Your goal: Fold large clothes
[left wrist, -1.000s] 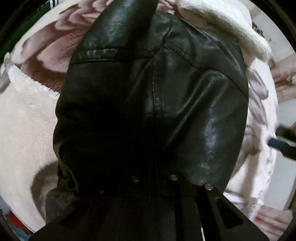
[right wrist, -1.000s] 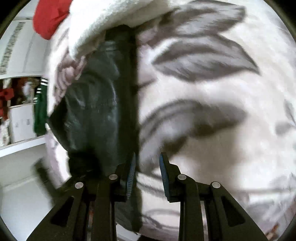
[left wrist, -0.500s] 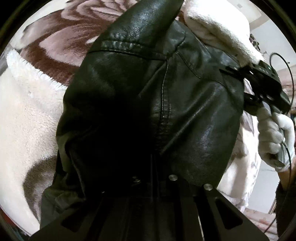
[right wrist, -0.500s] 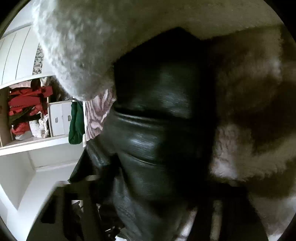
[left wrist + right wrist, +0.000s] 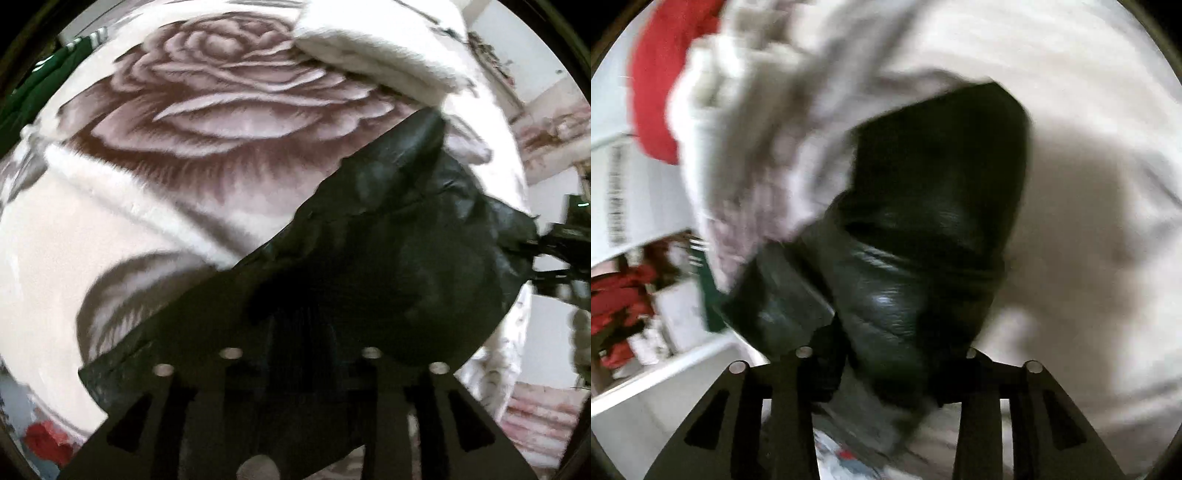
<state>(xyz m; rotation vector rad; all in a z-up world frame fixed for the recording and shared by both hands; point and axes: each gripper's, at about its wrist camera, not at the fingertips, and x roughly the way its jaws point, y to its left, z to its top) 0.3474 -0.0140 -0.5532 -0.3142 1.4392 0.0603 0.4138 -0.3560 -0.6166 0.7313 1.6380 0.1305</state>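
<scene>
Rose-printed fleece blanket (image 5: 229, 122), no legible writing, lies under a glossy, creased black leather jacket (image 5: 388, 258) that hides both grippers' jaws, grip unclear.

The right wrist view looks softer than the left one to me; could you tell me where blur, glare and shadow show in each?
Right wrist view: motion blur smears the pale floral blanket and red cloth; a small glare spot sits on the black leather jacket; a soft shadow falls on the blanket beside it. Left wrist view: sharper, the rose print fairly crisp; the jacket is underexposed near the left gripper.
</scene>
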